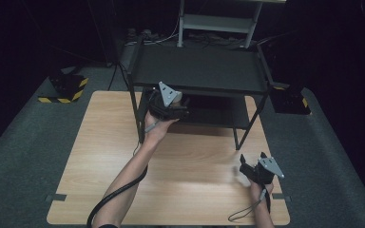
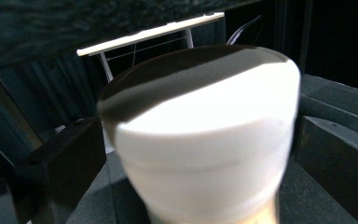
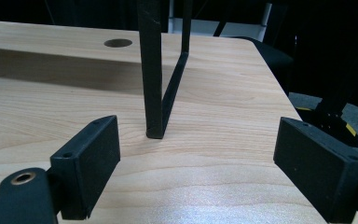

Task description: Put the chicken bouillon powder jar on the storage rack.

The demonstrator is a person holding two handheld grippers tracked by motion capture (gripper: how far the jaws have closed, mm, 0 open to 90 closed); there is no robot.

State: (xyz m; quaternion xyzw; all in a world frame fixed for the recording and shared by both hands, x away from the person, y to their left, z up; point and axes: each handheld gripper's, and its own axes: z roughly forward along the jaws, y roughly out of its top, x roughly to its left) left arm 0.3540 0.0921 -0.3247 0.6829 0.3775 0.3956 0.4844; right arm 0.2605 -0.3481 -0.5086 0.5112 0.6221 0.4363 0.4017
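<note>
Left black two-jaw gripper (image 1: 183, 102) is raised at the left front of the black metal two-shelf rack (image 1: 199, 71), at the level of its lower shelf. Its jaws pinch one smooth white round plastic container (image 2: 200, 140), wider at the top, with a rounded rim; no label or writing can be read on it. Right black two-jaw gripper (image 1: 252, 167) hovers low over the near right part of the light wooden table (image 1: 123, 142), jaws spread wide with nothing between them. One thin black rack leg (image 3: 151, 70) stands on the wood just beyond it. One round hole (image 3: 118, 43) is in the tabletop farther away.
</note>
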